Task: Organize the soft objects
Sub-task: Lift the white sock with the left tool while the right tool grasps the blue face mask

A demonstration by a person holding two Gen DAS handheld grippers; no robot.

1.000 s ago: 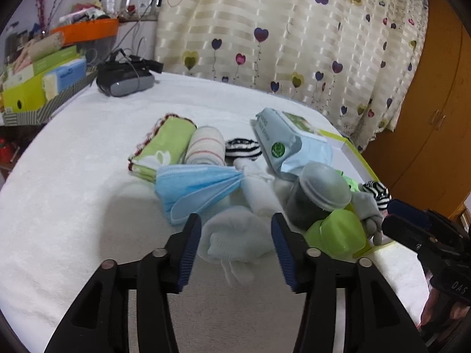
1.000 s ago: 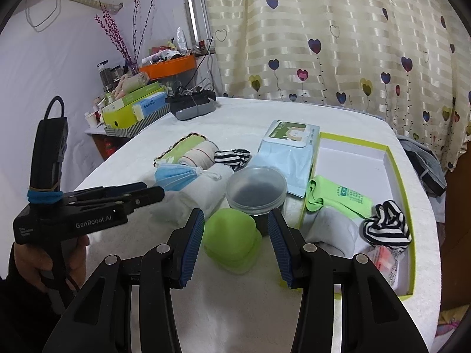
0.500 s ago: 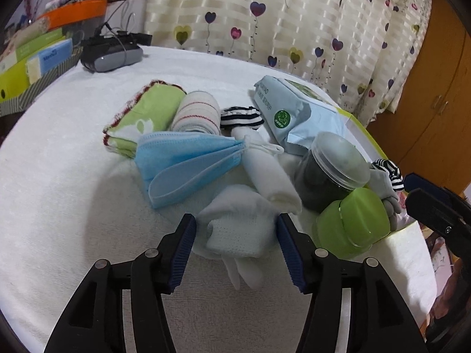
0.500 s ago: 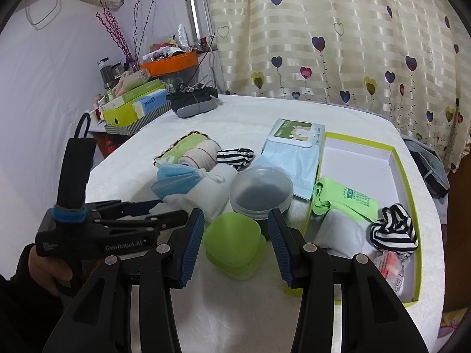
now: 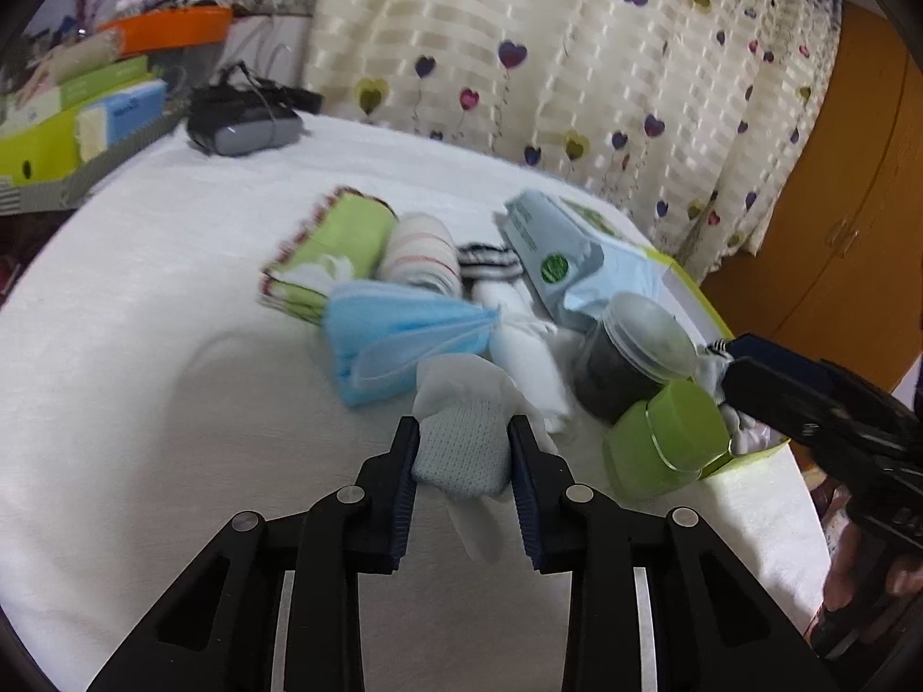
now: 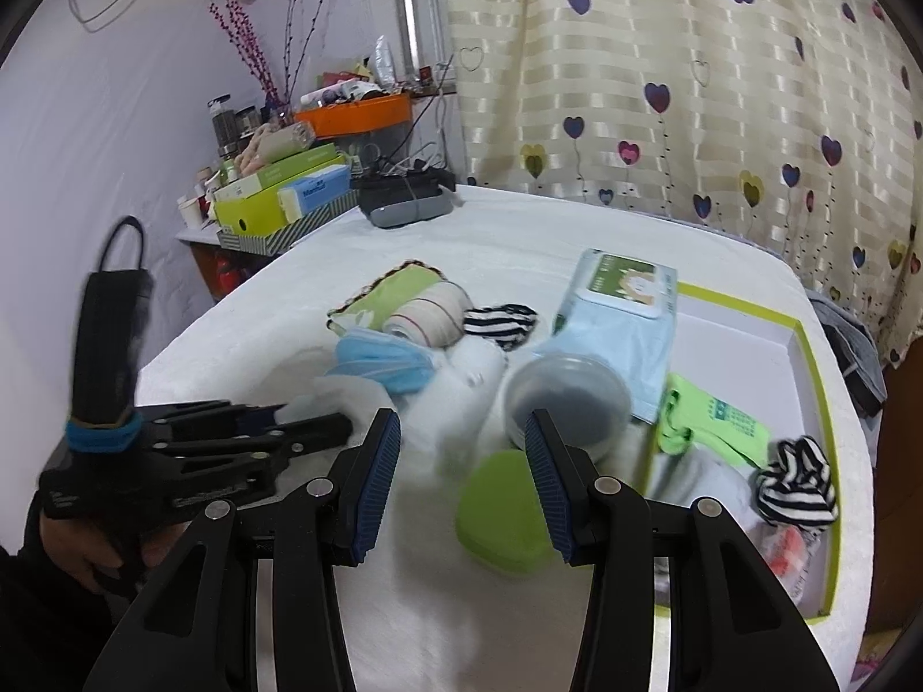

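Heart-print curtain [image 5: 577,57] hangs behind the white-covered tabletop [image 5: 144,346]. Green-edged box [image 6: 807,346] lies at its right side, holding soft items. Left tool [image 5: 461,450] has its jaws closing on a white sock [image 5: 461,444], pads touching both sides, beside the blue face mask [image 5: 392,340]. Right tool [image 6: 461,444] stands spread, nothing gripped, above the green container [image 6: 496,513].
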